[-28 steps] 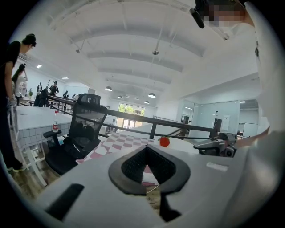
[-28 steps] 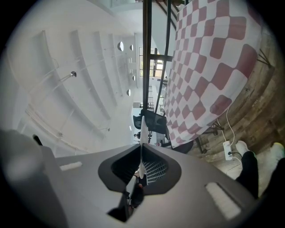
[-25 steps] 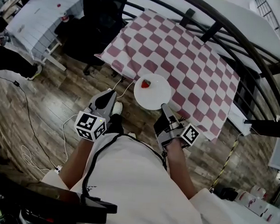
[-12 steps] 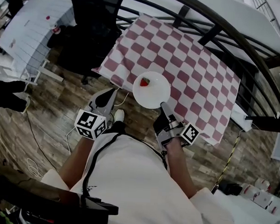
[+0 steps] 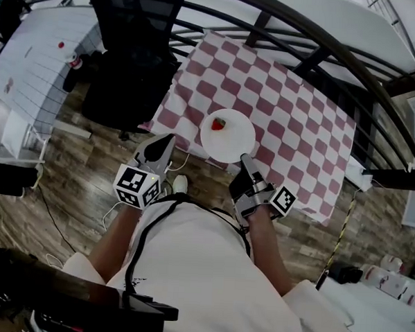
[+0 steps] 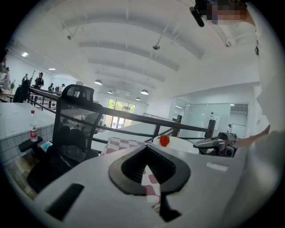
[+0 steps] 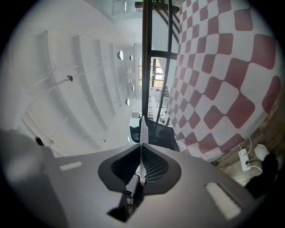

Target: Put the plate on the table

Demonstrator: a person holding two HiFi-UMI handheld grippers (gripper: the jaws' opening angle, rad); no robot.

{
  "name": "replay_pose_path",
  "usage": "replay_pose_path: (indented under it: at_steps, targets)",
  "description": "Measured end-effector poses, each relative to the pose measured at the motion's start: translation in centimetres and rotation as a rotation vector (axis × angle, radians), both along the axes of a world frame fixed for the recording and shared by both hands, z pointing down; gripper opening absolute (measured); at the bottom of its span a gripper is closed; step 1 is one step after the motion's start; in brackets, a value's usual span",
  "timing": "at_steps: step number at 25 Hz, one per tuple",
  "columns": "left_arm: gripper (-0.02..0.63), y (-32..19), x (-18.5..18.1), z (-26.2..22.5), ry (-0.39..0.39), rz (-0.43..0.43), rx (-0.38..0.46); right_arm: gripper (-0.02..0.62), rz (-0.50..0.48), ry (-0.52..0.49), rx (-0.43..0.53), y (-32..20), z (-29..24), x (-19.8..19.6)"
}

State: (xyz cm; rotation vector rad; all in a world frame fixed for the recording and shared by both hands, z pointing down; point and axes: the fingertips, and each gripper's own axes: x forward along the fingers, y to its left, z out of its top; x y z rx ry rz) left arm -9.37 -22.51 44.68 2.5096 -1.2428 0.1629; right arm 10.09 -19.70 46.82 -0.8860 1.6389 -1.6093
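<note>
one checkered table [image 5: 293, 111], wooden floor [image 5: 67, 196]

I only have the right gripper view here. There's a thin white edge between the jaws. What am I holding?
Observer: The head view shows a round white plate, pinched at its near rim by the right gripper.
Operator: Anything on it?
Observer: One strawberry, toward the plate's left side.
Operator: Is the other gripper helping?
Observer: No. The left gripper is off to the plate's left, jaws together on nothing.
</note>
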Motion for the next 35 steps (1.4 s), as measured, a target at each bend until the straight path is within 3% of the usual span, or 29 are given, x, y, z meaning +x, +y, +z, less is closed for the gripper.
replay_pose_path:
  at_steps: [14, 35]
  targets:
    - [0.006, -7.3, -4.4, 2.1, 0.019, 0.030, -0.018, 0.018, 0.057, 0.006, -0.005, -8.5, 1.7, -3.4]
    - [0.006, -13.6, -2.8, 7.1, -0.011, -0.149, -0.105, 0.018, -0.121, 0.045, -0.058, -20.9, 10.3, -2.8]
